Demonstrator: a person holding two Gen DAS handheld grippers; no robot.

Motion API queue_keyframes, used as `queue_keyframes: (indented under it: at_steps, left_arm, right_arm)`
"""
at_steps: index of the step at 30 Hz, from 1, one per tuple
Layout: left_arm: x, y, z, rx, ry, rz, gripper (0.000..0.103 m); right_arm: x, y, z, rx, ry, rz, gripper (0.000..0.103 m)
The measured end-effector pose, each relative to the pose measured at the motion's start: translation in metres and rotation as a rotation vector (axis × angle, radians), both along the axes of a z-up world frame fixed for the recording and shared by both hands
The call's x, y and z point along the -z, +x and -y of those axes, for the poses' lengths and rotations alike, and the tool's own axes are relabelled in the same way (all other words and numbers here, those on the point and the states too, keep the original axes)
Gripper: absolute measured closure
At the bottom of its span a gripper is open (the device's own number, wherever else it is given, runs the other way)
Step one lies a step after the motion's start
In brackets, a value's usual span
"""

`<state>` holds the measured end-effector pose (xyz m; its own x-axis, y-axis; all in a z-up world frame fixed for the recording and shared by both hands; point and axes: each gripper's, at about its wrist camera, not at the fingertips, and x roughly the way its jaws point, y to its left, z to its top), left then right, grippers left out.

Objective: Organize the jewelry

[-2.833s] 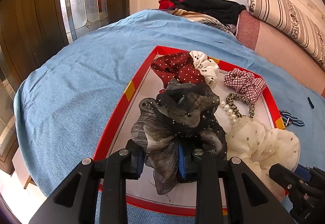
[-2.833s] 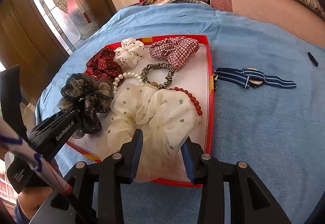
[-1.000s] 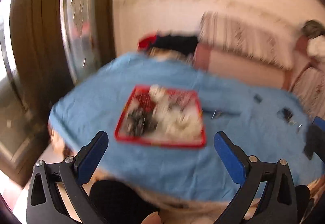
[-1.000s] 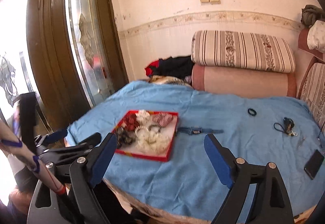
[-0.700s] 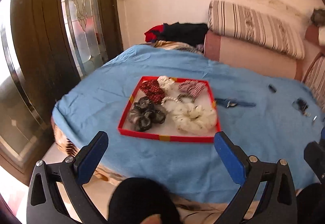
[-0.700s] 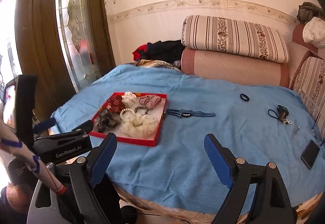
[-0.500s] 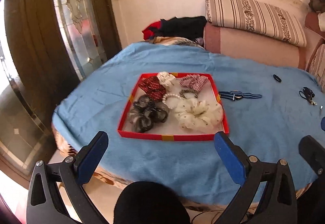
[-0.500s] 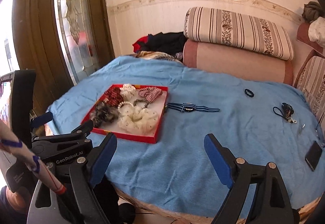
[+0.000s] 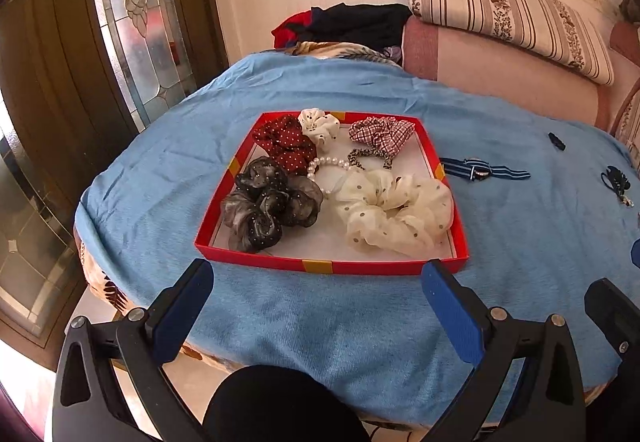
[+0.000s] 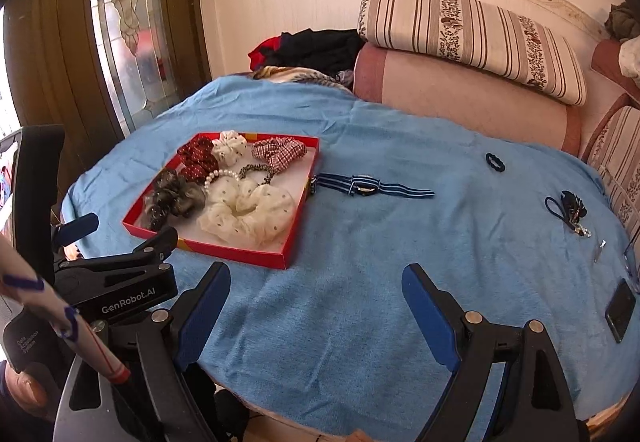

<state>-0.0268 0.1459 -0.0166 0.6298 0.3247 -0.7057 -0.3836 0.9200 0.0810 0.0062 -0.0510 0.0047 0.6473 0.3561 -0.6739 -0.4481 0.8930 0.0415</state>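
Both of your tongs are spread wide and carrying nothing. The left tongs (image 9: 316, 306) hang over the near edge of the bench (image 9: 320, 322), which is covered in a blue cloth, and the right tongs (image 10: 316, 306) sit back from that same edge, further toward 3 o'clock.

The red tray (image 9: 328, 266) sits on the cloth at about 12 o'clock from your left tongs, just past the fingertips and not touching them. Inside it:
- dark sheer scrunchie (image 9: 268, 201) in the near corner at 9 o'clock
- big cream polka-dot scrunchie (image 9: 394, 211) right beside it at 3 o'clock, taking up the near right part
- red dotted scrunchie (image 9: 286, 147) at the far left
- small white dotted scrunchie (image 9: 320, 123) touching it at the far rim
- red plaid scrunchie (image 9: 380, 133) in the far right corner
- pearl bracelet (image 9: 330, 163) and a leopard-print hair tie (image 9: 370, 155) in the middle, partly tucked under the cream one

Outside the tray, a blue striped watch (image 10: 366, 187) lies flat on the cloth just beside the tray's 3 o'clock wall. Further out toward 3 o'clock you've got a small black hair tie (image 10: 495, 161), a dark keychain thing (image 10: 570, 207) that's too small to make out properly, and a phone (image 10: 620, 309) near the edge of the bench.

From the right wrist camera, your left tongs (image 10: 116, 238) show at 9 o'clock, near the tray's front corner.
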Motion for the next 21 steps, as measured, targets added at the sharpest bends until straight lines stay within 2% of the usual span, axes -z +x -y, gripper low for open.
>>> queue_keyframes:
  at_steps: [21]
  left_arm:
    - [0.012, 0.000, -0.020, -0.018, -0.031, 0.008, 0.000]
  right_arm:
    - [0.013, -0.003, -0.026, -0.039, -0.087, -0.006, 0.012]
